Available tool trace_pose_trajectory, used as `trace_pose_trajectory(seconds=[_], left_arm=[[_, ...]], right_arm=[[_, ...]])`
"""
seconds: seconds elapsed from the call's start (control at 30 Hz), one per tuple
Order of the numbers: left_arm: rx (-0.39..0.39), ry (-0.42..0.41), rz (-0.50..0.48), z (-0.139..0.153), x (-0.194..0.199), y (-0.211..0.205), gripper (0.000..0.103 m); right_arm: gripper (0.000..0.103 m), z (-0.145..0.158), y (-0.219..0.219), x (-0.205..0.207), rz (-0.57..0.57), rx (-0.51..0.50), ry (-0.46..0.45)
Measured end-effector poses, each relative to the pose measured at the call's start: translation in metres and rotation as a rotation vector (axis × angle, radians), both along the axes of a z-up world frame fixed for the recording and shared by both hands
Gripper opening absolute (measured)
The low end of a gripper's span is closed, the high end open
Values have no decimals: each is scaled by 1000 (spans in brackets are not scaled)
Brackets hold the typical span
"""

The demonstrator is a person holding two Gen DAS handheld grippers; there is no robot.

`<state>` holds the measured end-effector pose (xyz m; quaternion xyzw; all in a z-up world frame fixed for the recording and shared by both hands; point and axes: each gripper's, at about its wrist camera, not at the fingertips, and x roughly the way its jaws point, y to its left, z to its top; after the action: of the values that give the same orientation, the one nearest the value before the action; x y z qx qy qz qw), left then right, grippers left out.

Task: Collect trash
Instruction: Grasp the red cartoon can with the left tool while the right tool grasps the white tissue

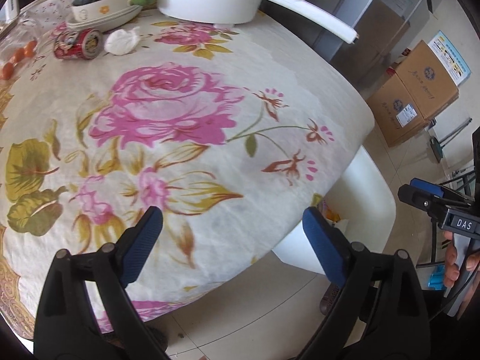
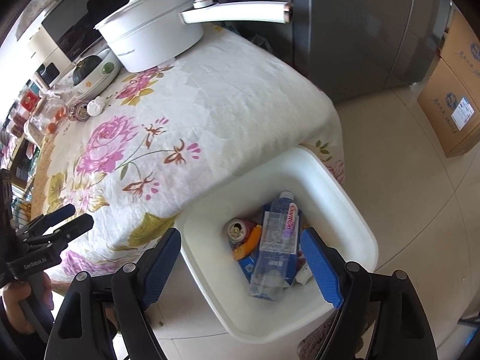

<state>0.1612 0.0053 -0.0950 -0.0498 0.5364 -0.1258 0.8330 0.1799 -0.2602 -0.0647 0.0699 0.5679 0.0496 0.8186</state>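
Floral table (image 1: 210,138): crushed can (image 1: 78,43) far beyond open left claw (image 1: 232,225).

Both hand-held grippers, left (image 1: 232,223) and right (image 2: 240,247), agape, empty, downward-tilted.

Home kitchen, floral tablecloth (image 1: 186,114), white electric pot (image 2: 153,39), grey fridge (image 2: 360,30)

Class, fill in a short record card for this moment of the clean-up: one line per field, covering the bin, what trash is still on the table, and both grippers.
Bin: white bin on the floor at the table's edge
Bin contents: clear bottle, can, other wrappers
Trash on table: red can on its side, crumpled tissue beside it
Left gripper: open, empty, over the tablecloth
Right gripper: open, empty, above the bin
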Motion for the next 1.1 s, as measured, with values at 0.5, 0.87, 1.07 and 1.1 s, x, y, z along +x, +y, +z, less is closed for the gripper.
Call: trace_pose_trajectory(seconds=[0.5,0.87,1.07,1.1], left_arm=[[-9,-9,330,11,21,116,102],[-118,-77,556,22,122,157,102],[-68,-134,639,5,190,153,101],[-48,-140,652,0,199,153,99]], right_arm=[[84,-9,83,36,71,0,-19],[84,-10,142,114,122,27,-50],[84,-15,162,155,176,7,-118],[84,-17,164,161,185,7,-127]])
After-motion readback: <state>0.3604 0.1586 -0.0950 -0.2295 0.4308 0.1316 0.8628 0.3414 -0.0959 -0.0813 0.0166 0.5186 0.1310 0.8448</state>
